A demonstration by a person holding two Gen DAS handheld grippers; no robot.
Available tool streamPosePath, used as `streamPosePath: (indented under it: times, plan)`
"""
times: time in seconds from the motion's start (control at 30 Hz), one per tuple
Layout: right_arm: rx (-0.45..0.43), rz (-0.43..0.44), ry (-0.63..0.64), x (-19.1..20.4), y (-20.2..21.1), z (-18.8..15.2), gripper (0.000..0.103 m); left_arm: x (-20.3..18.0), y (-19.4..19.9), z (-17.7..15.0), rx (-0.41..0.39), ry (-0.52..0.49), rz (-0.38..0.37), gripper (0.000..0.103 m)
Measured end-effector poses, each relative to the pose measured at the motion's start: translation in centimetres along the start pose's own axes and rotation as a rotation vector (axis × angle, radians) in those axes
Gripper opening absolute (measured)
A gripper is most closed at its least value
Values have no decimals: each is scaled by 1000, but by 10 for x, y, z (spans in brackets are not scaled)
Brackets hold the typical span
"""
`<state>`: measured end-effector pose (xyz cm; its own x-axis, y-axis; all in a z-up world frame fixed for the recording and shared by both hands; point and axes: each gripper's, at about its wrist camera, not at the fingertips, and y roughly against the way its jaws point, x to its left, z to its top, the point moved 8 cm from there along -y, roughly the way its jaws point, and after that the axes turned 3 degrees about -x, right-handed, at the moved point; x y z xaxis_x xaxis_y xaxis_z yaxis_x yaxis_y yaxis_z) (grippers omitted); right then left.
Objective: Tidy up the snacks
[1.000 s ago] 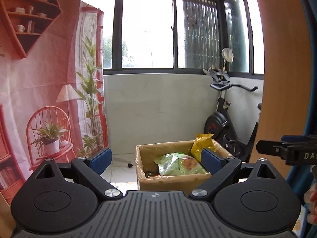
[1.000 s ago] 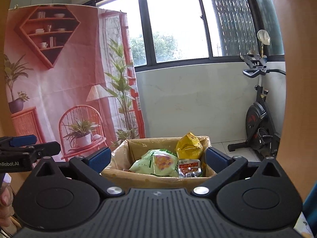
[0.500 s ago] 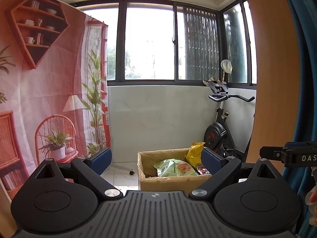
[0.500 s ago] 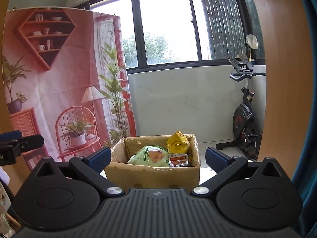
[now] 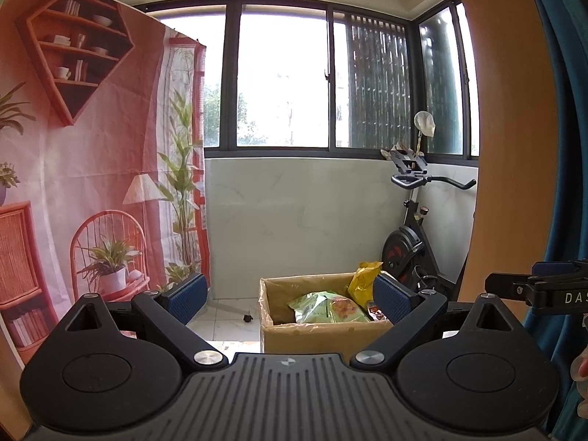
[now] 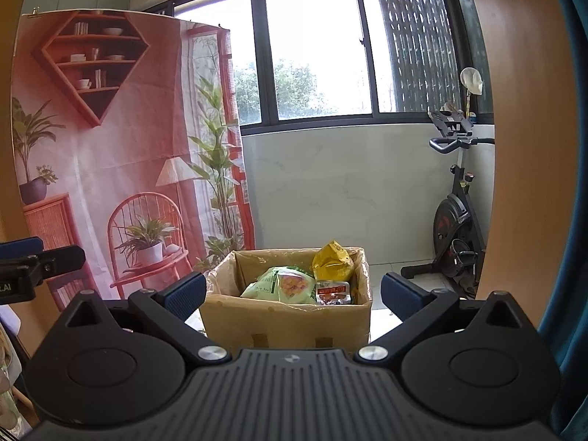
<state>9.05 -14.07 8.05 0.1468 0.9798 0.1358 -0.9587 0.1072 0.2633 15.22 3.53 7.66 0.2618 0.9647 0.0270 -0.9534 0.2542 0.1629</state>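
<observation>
Both the left gripper (image 5: 288,296) and right gripper (image 6: 292,292) gaped wide, holding nothing. The box (image 6: 286,316), lower centre, held 3 snack bags, seemingly gathered for sorting.

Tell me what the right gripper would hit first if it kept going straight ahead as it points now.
Probably the cardboard box: it sits centred between the open right gripper fingers, with nothing visible between. The near wall comes first, before the green snack bag inside. Depth is uncertain.
</observation>
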Motion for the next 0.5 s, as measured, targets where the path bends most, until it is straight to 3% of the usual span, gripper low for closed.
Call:
streamPosePath:
  times: [0.5]
  plan:
    - [3,7,12,2,3,-1,103,1,1,-2,8,18,1,98]
